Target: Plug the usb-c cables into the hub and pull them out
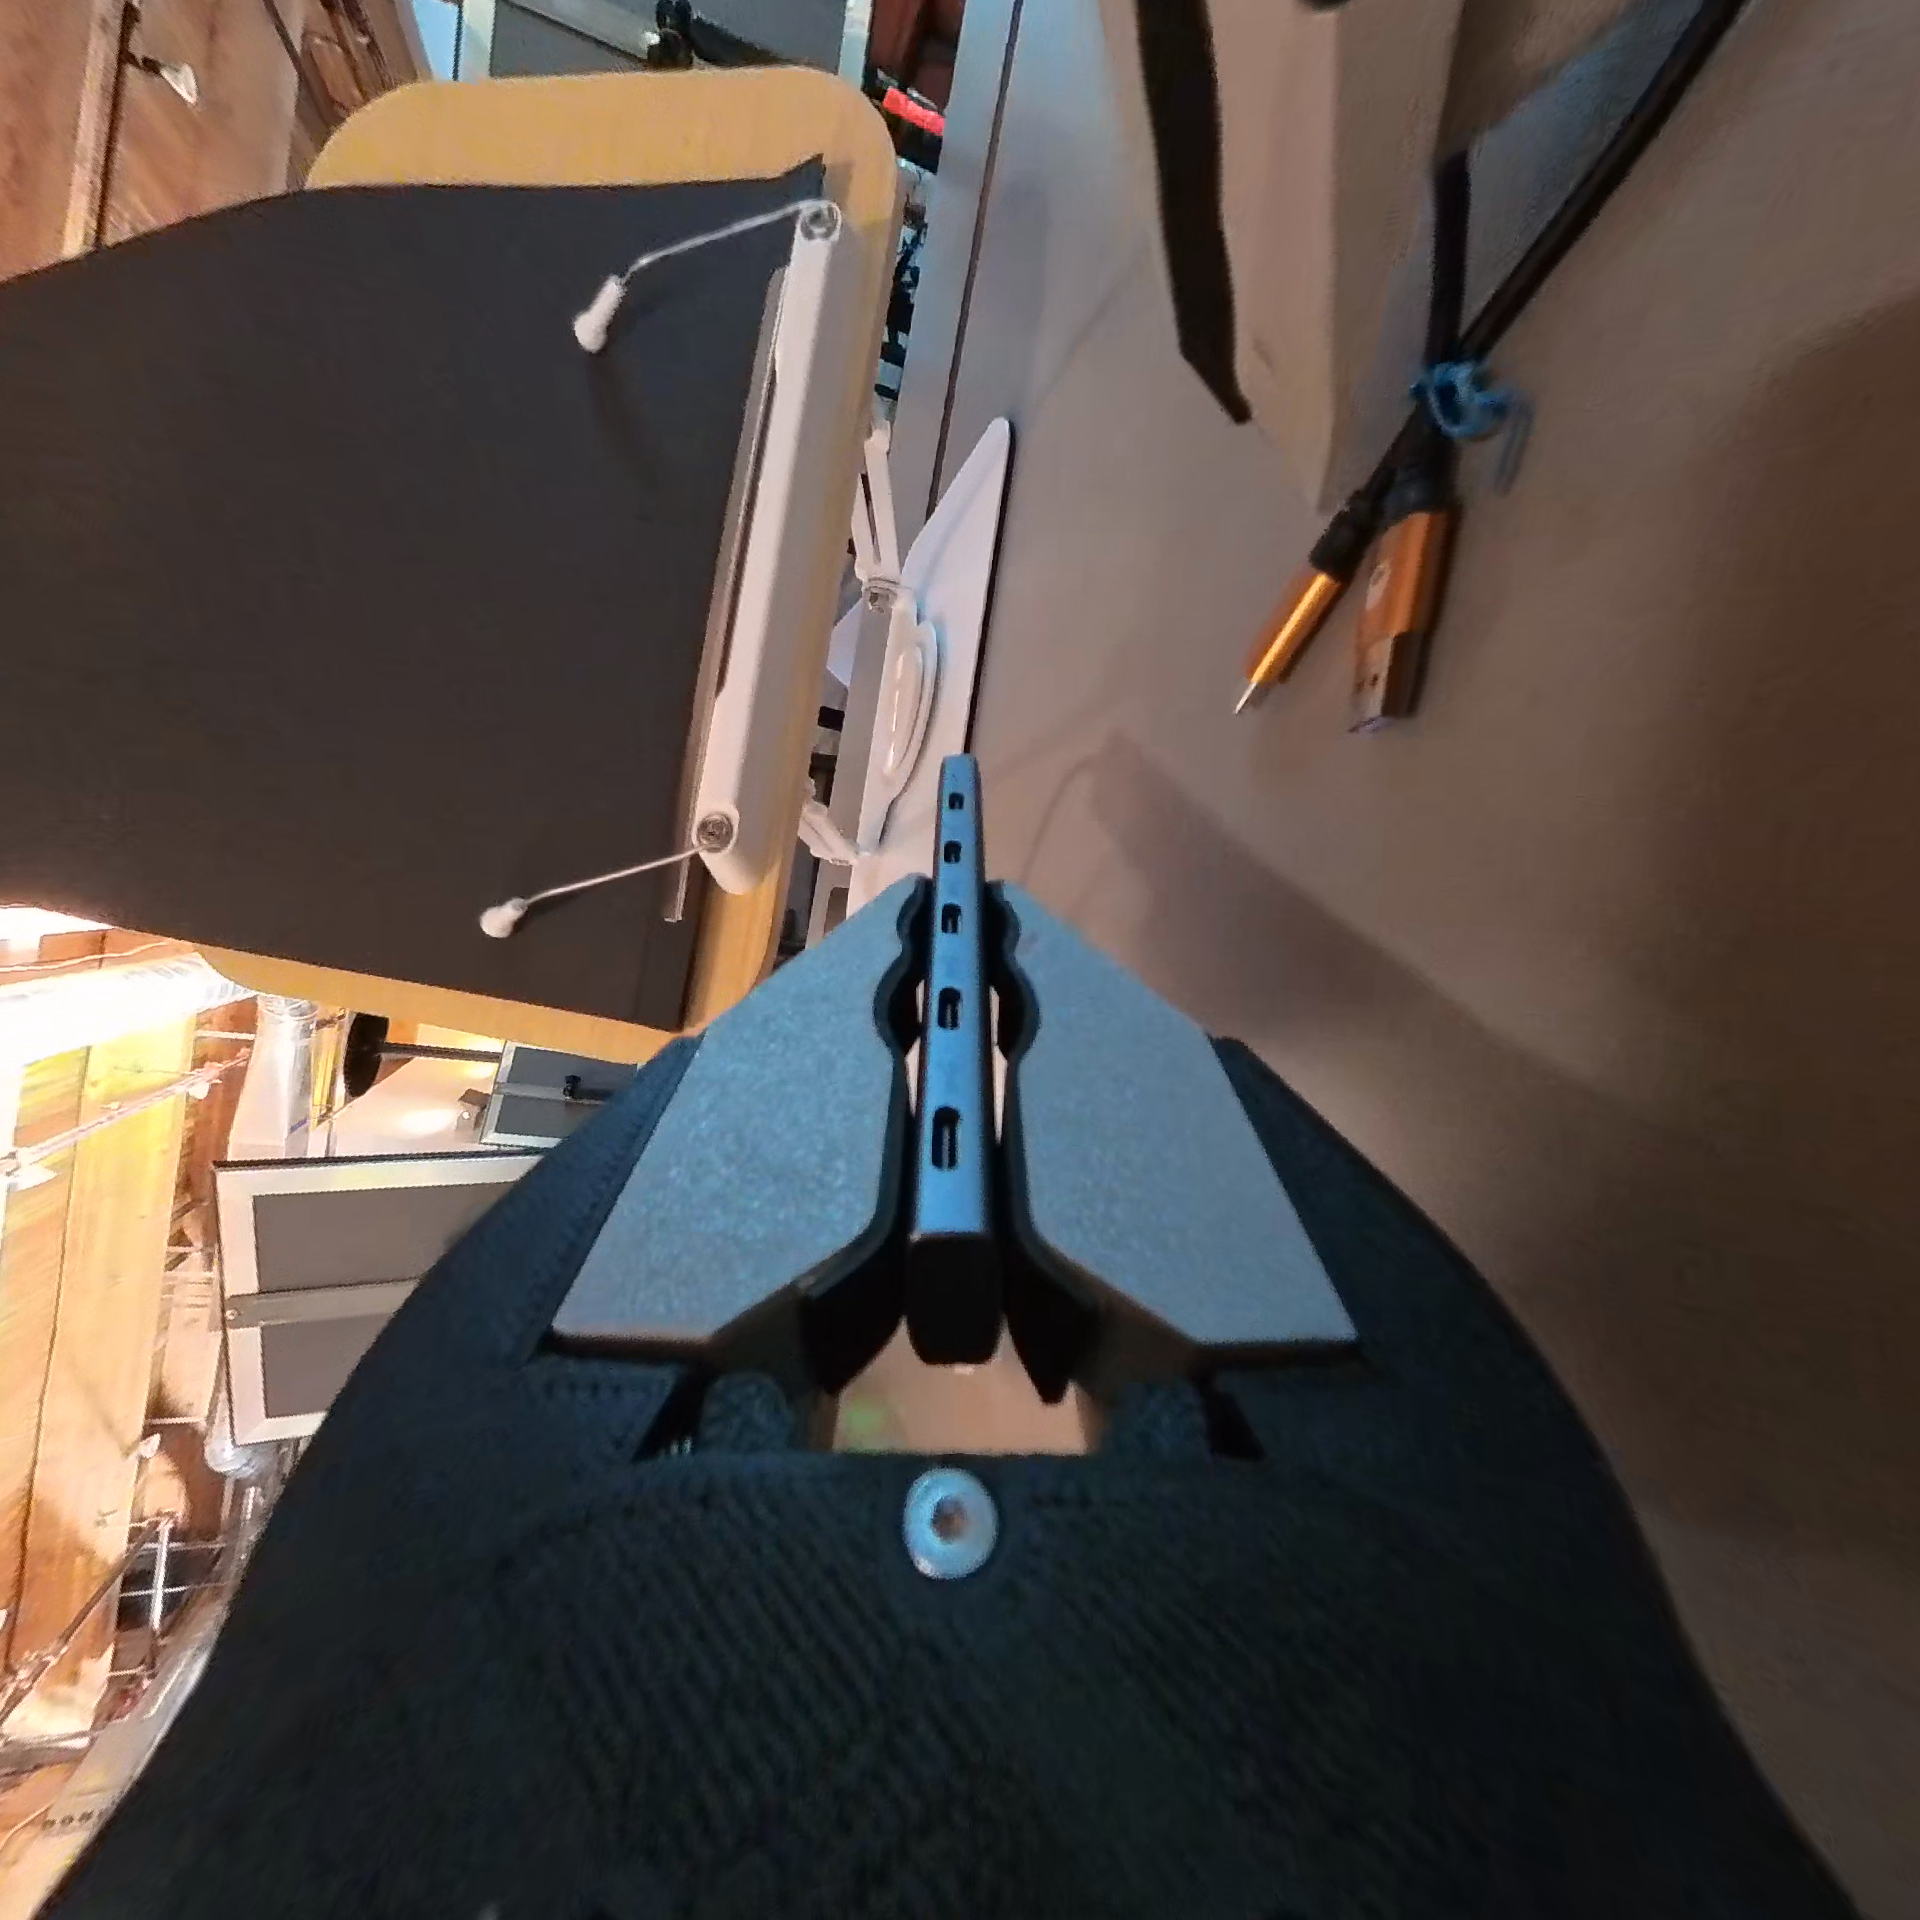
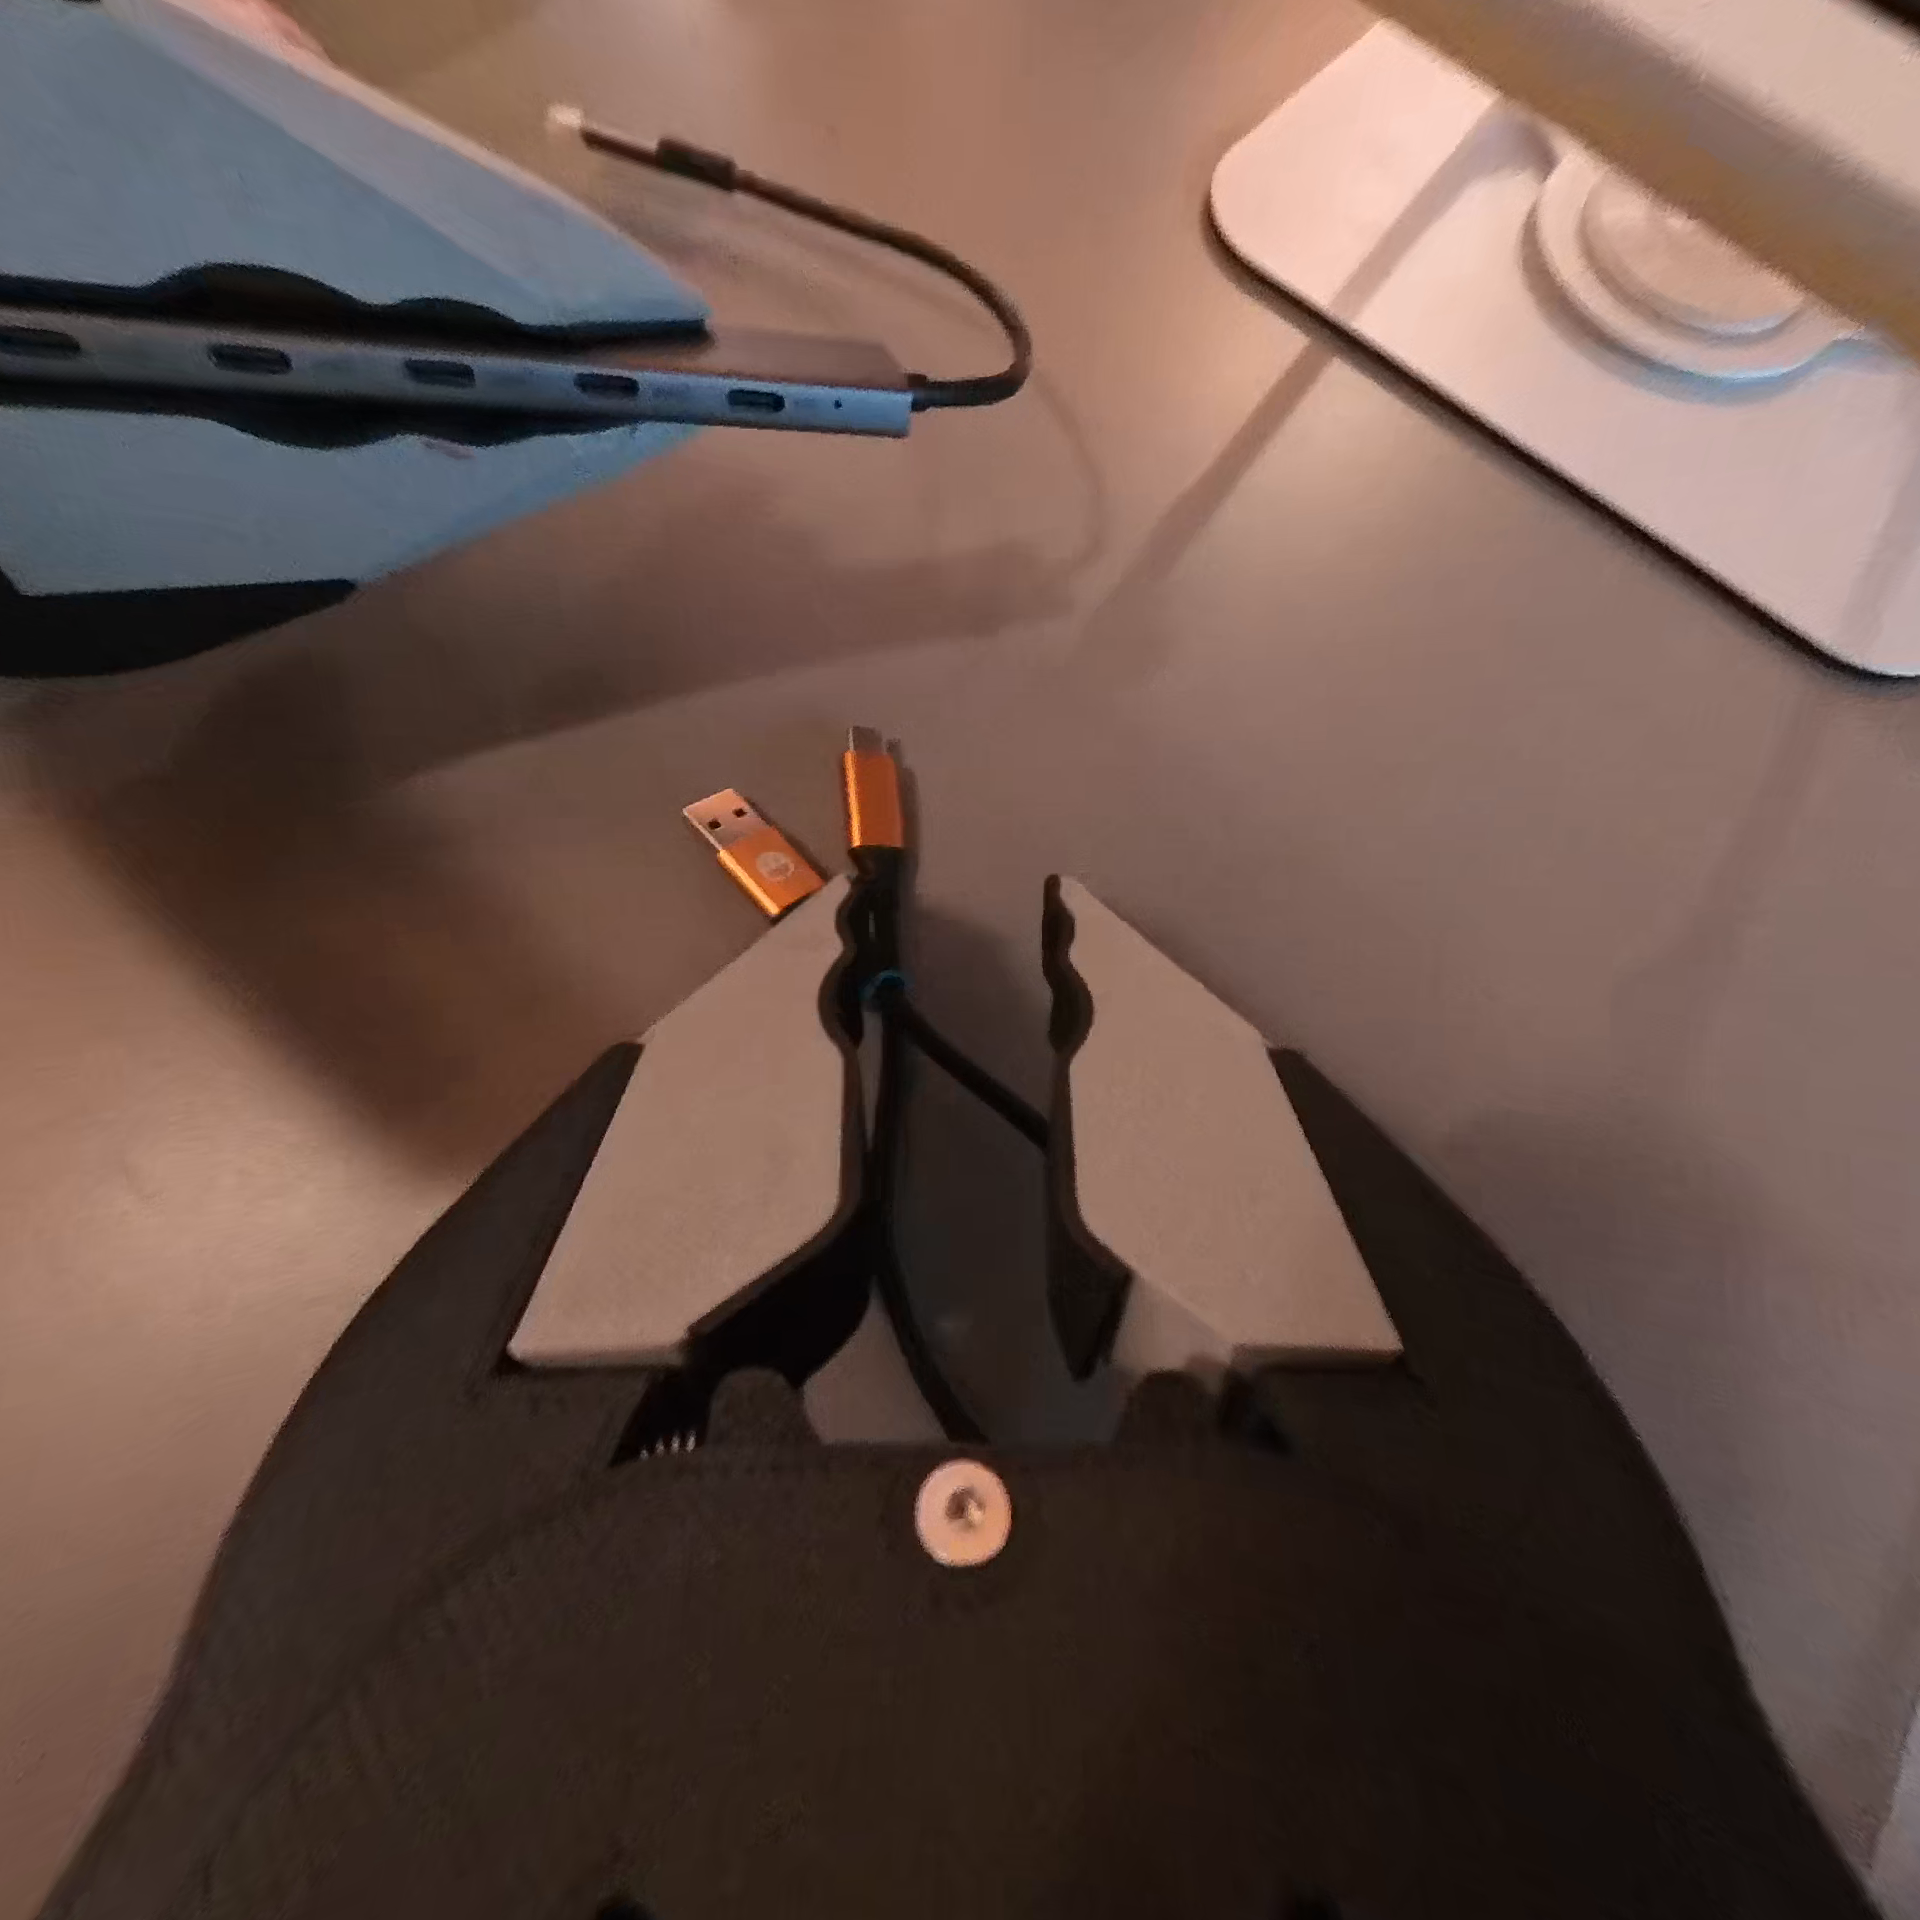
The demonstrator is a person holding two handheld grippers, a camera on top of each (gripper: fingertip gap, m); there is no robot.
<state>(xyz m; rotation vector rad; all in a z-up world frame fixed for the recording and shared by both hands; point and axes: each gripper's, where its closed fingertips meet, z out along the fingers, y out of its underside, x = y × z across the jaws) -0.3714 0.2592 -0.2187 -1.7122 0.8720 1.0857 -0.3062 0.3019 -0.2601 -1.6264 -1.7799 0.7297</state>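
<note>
My left gripper [image 1: 956, 896] is shut on the slim grey hub [image 1: 954, 997] and holds it on edge above the table, its row of ports facing the camera. In the right wrist view the hub [image 2: 623, 390] juts from the left gripper's fingers [image 2: 312, 208] at the upper left, and its short black tail cable [image 2: 935, 281] hangs free. My right gripper [image 2: 948, 888] is open and low over the table. A black cable [image 2: 883, 1091] runs between its fingers. The cable's orange USB-C plug [image 2: 875, 795] lies just past the fingertips, beside an orange USB-A plug [image 2: 748, 857]. Both plugs [image 1: 1299, 623] show in the left view.
A white monitor stand base [image 2: 1507, 364] sits on the grey table at the upper right. The left wrist view shows a black panel [image 1: 364, 571] on a wooden board, the white stand base [image 1: 966, 582], a black strap [image 1: 1195, 208] and a blue tie [image 1: 1455, 395] around the cables. Some 9 cm of space lies between my two pairs of fingers. It is some 25 cm from my left tips to the black panel [image 1: 364, 571].
</note>
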